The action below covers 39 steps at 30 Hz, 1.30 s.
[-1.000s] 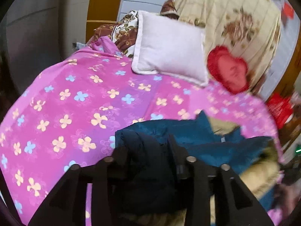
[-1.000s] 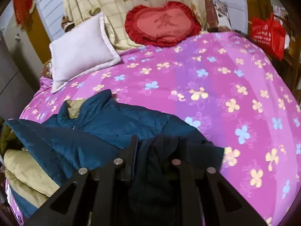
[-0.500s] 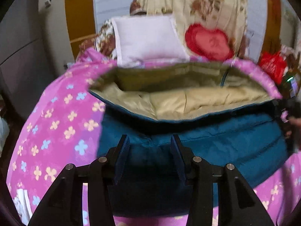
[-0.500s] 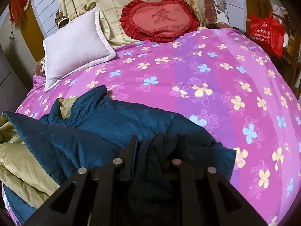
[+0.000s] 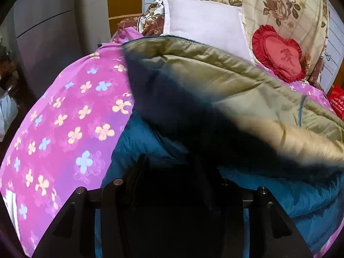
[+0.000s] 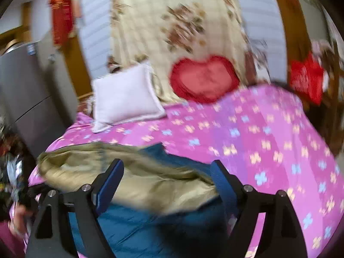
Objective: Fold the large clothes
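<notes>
- Padded jacket point(image 5: 247, 99): teal quilted shell, smooth olive-gold lining, heaped across the centre and lower right of the left wrist frame, on the pink flowered bedspread point(image 5: 71, 124).
- In the right wrist frame, same jacket at lower centre, lining uppermost, teal shell below.
- Probably light for its bulk, soft, puffy, springy; slick lining likely to slide and to unfold itself.
- Best taken at a hem or seamed edge, where layers bunch firm, not mid-panel.
- Left gripper point(image 5: 169, 167): fingers close together, dark fabric pinched between, at bottom centre.
- Right gripper point(image 6: 167, 178): blue-padded fingers spread wide, holding nothing, just over the lining; frame blurred.
- White pillow point(image 5: 204, 21) and red heart cushion point(image 5: 279, 53) at upper right, well apart from the fold.
</notes>
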Each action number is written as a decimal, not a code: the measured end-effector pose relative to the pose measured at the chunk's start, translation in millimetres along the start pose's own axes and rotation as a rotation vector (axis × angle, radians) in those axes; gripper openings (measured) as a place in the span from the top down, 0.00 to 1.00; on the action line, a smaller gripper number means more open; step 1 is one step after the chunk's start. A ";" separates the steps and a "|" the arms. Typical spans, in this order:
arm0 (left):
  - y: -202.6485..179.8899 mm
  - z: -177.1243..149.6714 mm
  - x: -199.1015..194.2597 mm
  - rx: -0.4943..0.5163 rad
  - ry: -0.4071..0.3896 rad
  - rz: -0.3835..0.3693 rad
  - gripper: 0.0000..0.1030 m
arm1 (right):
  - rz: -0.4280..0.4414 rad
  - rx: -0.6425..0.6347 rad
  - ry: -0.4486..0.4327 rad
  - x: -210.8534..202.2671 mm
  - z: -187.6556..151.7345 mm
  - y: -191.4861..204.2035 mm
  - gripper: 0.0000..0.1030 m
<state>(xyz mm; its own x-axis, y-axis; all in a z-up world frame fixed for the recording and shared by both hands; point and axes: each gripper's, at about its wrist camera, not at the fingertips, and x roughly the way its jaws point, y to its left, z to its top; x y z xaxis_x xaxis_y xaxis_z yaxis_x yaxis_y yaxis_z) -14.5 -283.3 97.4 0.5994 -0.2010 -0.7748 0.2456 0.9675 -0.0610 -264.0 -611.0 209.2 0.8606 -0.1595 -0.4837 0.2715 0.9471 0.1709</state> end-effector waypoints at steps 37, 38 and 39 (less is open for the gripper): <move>18.1 -12.3 -0.3 0.015 -0.075 0.100 0.74 | 0.119 -0.164 0.298 206.7 -19.8 139.3 0.17; 17.3 -14.1 -0.6 0.020 -0.080 0.102 0.74 | 0.136 -0.170 0.316 213.8 -22.4 150.4 0.17; 16.6 -16.2 -0.2 0.030 -0.083 0.104 0.74 | 0.138 -0.177 0.328 220.2 -25.0 157.3 0.17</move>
<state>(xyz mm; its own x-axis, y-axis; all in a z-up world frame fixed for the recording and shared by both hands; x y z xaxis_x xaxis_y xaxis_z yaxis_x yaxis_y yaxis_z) -22.9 -264.7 86.3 0.6836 -0.1131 -0.7211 0.2005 0.9790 0.0366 -42.6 -490.1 108.1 0.6930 0.0430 -0.7197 0.0600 0.9913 0.1170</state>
